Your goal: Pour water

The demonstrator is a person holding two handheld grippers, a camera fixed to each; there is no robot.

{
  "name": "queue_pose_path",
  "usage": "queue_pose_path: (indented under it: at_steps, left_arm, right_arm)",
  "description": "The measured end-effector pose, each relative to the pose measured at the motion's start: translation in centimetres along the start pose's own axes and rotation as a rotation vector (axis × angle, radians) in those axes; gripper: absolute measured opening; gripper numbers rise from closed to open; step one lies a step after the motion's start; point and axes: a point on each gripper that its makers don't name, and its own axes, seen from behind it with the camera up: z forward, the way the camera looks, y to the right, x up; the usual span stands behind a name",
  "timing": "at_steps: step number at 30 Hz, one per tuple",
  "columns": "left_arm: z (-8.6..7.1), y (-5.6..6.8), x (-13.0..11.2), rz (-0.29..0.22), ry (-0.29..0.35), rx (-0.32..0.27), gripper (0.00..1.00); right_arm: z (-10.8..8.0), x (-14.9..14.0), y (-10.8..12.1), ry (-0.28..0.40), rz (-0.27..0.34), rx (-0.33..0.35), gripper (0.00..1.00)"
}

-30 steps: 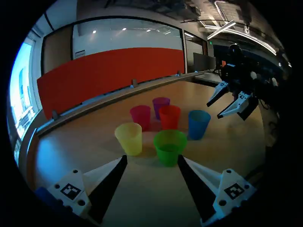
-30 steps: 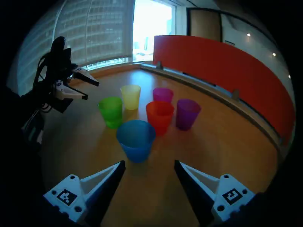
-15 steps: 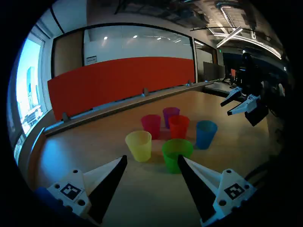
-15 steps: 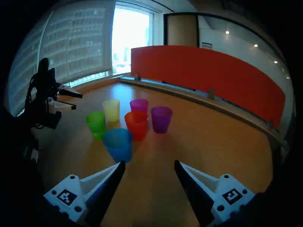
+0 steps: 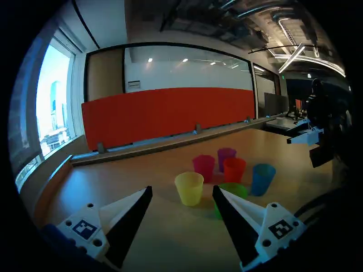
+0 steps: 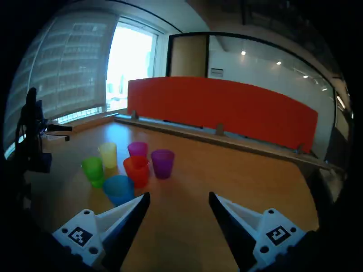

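Note:
Several plastic cups stand clustered on the wooden table [image 5: 136, 181]: yellow [image 5: 189, 188], magenta [image 5: 203, 167], purple [image 5: 226, 157], orange [image 5: 234, 169], blue [image 5: 262, 178] and green [image 5: 232, 190], the green one partly behind my finger. My left gripper [image 5: 181, 189] is open and empty, well back from the cups. The right gripper [image 5: 305, 135] hangs at the far right, above the table. In the right gripper view the blue cup [image 6: 118, 189] is nearest, then orange [image 6: 137, 170], purple [image 6: 162, 162], green [image 6: 93, 170], yellow [image 6: 108, 154] and magenta [image 6: 137, 149]. My right gripper [image 6: 178, 195] is open and empty; the left gripper [image 6: 54, 131] shows far left.
A long red partition [image 5: 168, 113] runs along the table's far edge, with a glass wall behind. Bright windows [image 6: 129, 72] line one side. Bare wooden tabletop [image 6: 236, 181] stretches to the right of the cups.
Both grippers have drawn back from the cups and tilted up. The cups now look smaller and sit lower in both views. Both stay open and empty.

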Motion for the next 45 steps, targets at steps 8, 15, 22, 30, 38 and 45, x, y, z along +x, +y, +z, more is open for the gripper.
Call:
queue_pose_path:
  at_steps: [8, 15, 22, 30, 38, 45]
  left_arm:
    - [-0.7, -1.0, 1.0, -0.045, 0.057, 0.073, 0.99]
    - [-1.1, -1.9, 1.9, -0.077, 0.107, 0.137, 0.99]
    - [-1.8, -3.1, 3.1, -0.102, 0.155, 0.204, 0.99]
    - [-2.5, -4.0, 3.2, -0.163, 0.192, 0.243, 0.99]
    - [-3.1, -4.6, 4.3, -0.111, 0.225, 0.292, 0.99]
    - [-3.8, -4.7, 4.9, -0.066, 0.263, 0.357, 0.99]
  right_arm:
    - [-0.8, 2.5, 1.4, 0.090, 0.024, -0.147, 1.00]
    - [-1.8, 4.5, 2.6, 0.168, 0.056, -0.256, 1.00]
    - [-2.6, 5.6, 4.5, 0.231, 0.090, -0.374, 1.00]
    - [-3.3, 6.2, 5.2, 0.271, 0.109, -0.424, 1.00]
    - [-3.5, 6.7, 5.4, 0.285, 0.111, -0.435, 1.00]
    - [-2.8, 6.7, 5.1, 0.264, 0.120, -0.421, 1.00]
